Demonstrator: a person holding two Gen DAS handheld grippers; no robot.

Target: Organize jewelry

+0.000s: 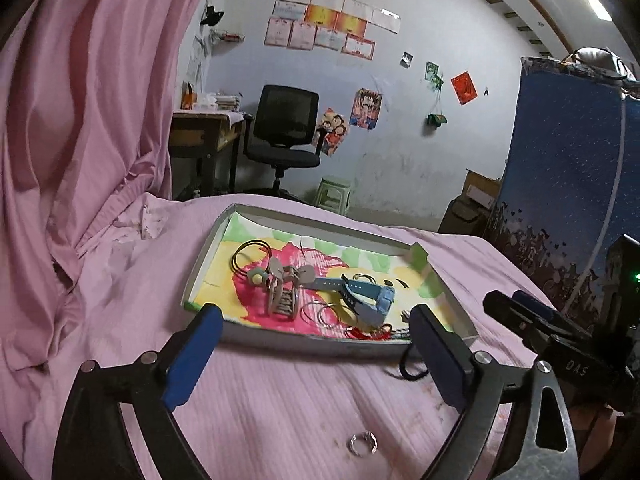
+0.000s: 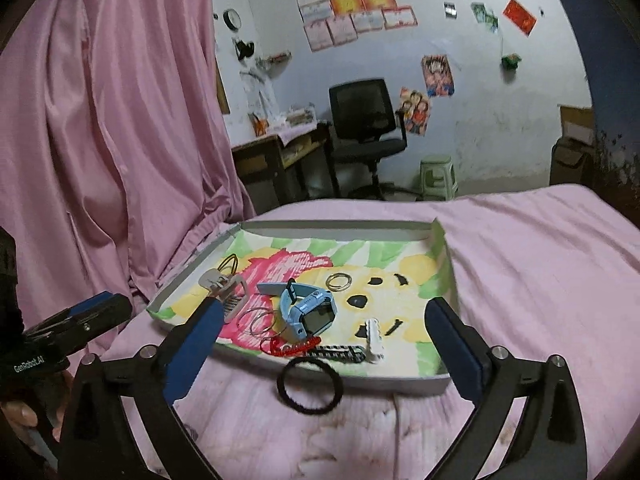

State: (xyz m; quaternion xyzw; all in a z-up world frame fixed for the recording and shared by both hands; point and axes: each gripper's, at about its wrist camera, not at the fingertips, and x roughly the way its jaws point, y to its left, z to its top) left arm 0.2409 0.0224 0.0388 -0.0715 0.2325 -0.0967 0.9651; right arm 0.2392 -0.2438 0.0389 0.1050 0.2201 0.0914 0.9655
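A shallow box lid [image 1: 202, 258] [image 2: 446, 248] with a colourful drawing inside lies on the pink bed. It holds a blue watch [image 1: 366, 294] [image 2: 306, 308], a beige hair claw [image 1: 282, 294] [image 2: 224, 286], metal rings [image 1: 326, 314] [image 2: 260, 320], a red coil [image 2: 290, 346] and a white clip [image 2: 374, 338]. A black hair tie [image 2: 310, 386] leans on the lid's near edge, also in the left wrist view [image 1: 410, 366]. A silver ring [image 1: 362, 444] lies on the sheet under my open, empty left gripper [image 1: 316, 358]. My right gripper [image 2: 324, 350] is open and empty above the hair tie.
A pink curtain [image 1: 80, 120] hangs at the left. A blue starry panel [image 1: 568, 184] stands at the right. Beyond the bed are a black office chair [image 1: 286, 128], a desk [image 1: 204, 128] and a green stool [image 1: 334, 194].
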